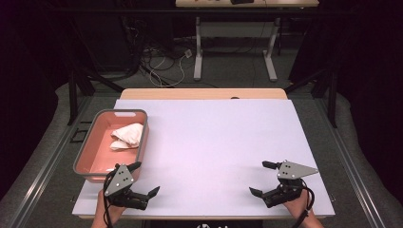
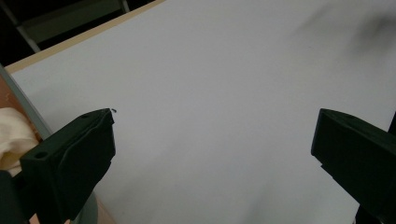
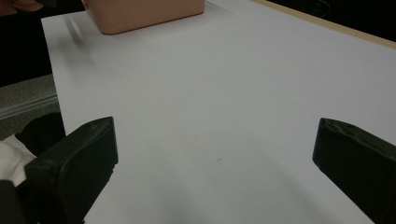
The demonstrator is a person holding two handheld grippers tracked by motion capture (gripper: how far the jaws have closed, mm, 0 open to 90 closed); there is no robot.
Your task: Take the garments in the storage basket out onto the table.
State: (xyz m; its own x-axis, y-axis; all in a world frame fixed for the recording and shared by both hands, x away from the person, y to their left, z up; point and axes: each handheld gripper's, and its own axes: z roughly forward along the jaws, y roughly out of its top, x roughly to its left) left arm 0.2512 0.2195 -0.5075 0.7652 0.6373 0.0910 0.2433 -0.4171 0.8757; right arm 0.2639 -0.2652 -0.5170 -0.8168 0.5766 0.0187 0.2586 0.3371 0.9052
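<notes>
The white table [image 1: 214, 142] takes up most of the scene, its long side running left to right, and its wide middle lies bare, which looks like working room kept free between the two tools. At the left edge sits the pink bin [image 1: 95, 142], a grey-rimmed tub whose long axis runs near to far, its handle cut-out at the far end; parked at the side, it seems to serve as the store for what is to be handled. Inside it, toward the far half, lies the white cloth [image 1: 128, 135], crumpled and loosely folded, its longer run slanting from near-left to far-right, with no clear front or end. The left gripper [image 1: 145, 178] hovers at the near-left of the table, just beside the bin's near right corner, its jaws spread wide and empty, aimed right and slightly far rather than into the bin; in the left gripper view the cloth [image 2: 11, 140] shows at the left edge. The right gripper [image 1: 260, 176] rests low at the near-right, well apart from the bin, jaws likewise spread wide with nothing between them, pointing left across the table toward the bin [image 3: 144, 14]. Both look held ready, with the cloth untouched.
</notes>
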